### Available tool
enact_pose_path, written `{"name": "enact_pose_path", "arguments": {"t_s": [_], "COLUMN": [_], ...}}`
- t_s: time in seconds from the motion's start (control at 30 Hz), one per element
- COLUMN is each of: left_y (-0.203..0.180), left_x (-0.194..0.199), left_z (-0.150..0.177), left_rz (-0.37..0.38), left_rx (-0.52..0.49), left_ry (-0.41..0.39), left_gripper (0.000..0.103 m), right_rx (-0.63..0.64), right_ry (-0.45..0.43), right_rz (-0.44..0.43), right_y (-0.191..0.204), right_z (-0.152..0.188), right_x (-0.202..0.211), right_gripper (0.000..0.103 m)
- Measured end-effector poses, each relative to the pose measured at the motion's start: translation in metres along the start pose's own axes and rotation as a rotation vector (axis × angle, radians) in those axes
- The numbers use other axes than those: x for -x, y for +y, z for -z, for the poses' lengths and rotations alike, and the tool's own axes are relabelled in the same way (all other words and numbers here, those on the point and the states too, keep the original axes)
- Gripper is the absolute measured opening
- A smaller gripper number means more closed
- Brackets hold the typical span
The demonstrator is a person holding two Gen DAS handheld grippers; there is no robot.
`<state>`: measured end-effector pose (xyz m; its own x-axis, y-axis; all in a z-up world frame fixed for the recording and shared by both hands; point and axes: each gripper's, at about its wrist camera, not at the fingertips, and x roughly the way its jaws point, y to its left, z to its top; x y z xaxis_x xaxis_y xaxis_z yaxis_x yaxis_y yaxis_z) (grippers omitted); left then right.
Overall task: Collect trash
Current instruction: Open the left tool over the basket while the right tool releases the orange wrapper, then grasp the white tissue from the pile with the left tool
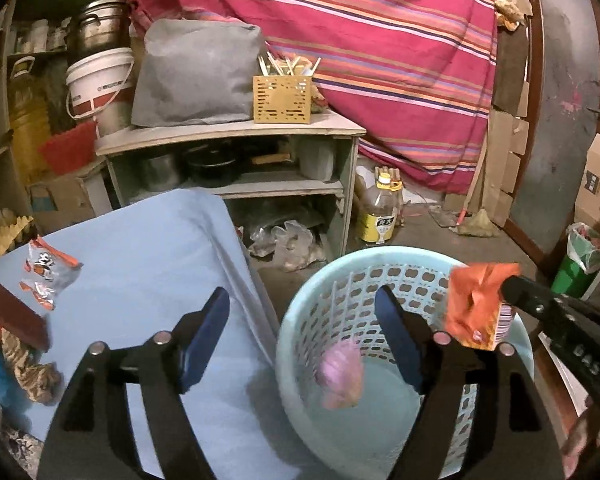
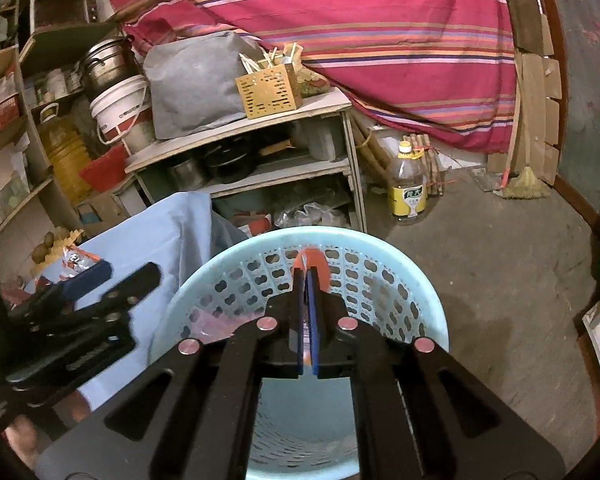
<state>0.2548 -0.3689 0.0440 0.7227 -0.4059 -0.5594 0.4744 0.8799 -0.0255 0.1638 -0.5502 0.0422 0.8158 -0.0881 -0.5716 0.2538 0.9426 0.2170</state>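
A light blue perforated basket [image 1: 332, 280] stands on the floor beside a table with a blue cloth [image 1: 148, 264]. My left gripper [image 1: 304, 312] is open and empty, spanning the table edge and the basket rim. A blurred pink piece of trash [image 1: 340, 372] is inside the basket. My right gripper [image 2: 307, 280] is shut on an orange wrapper [image 2: 320, 264] above the basket [image 2: 420, 292]; in the left wrist view the wrapper [image 1: 476, 304] hangs over the basket's right side. An orange-and-silver snack wrapper [image 1: 48, 272] and a brown wrapper [image 1: 20, 320] lie on the cloth at the left.
A wooden shelf unit [image 1: 236, 136] with pots, a grey bag and a yellow utensil box [image 1: 282, 98] stands behind the table. An oil bottle [image 2: 408, 188] and a broom [image 2: 526, 184] are on the concrete floor. A green bin [image 1: 576, 264] stands at the right.
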Motion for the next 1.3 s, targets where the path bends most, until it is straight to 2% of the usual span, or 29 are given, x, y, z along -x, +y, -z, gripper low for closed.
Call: {"name": "enact_pose_path", "arguments": {"t_s": [0.03,0.1,0.23,0.33,0.4,0.57,0.73,0.87,1.03,1.23,1.3], "left_y": [0.003,0.008,0.020,0.032,0.041,0.062,0.092,0.126,0.157,0.213,0.227], "left_x": [0.003,0.007,0.019,0.027,0.032,0.052,0.073,0.098,0.133,0.172,0.181], "left_z": [0.000,-0.001,0.000,0.002,0.004,0.011,0.020,0.032,0.049,0.073,0.084], "left_rz": [0.000,-0.004,-0.031,-0.055,-0.062,-0.106,-0.193,-0.230,-0.315,-0.336,-0.363], "left_rx": [0.006,0.011,0.013,0.022,0.033,0.038,0.046,0.073,0.050,0.128,0.123], "left_ry": [-0.002,-0.007,-0.029,-0.033,-0.033,-0.053,-0.065,-0.082,-0.113,-0.114,-0.115], "left_gripper": [0.075,0.078,0.086,0.088,0.089,0.093,0.094,0.094,0.094,0.094,0.095], "right_rx": [-0.002,-0.001,0.013,0.034,0.041,0.062,0.083,0.081,0.072,0.081,0.093], "right_ry": [0.012,0.023,0.039,0.041,0.030,-0.017,-0.048,-0.048,-0.076,-0.055,-0.062], "right_rz": [-0.002,0.009,0.035,0.058,0.069,0.086,0.079,0.063,0.081,-0.060,-0.076], "right_y": [0.001,0.001,0.004,0.006,0.009,0.022,0.046,0.068,0.101,0.141,0.153], "right_z": [0.000,0.002,0.005,0.007,0.008,0.008,0.010,0.013,0.016,0.024,0.028], "right_x": [-0.003,-0.007,-0.011,-0.012,-0.011,0.002,0.013,0.016,0.021,0.021,0.022], "right_gripper": [0.011,0.043,0.058,0.067,0.080,0.097,0.099,0.099,0.099,0.099,0.099]}}
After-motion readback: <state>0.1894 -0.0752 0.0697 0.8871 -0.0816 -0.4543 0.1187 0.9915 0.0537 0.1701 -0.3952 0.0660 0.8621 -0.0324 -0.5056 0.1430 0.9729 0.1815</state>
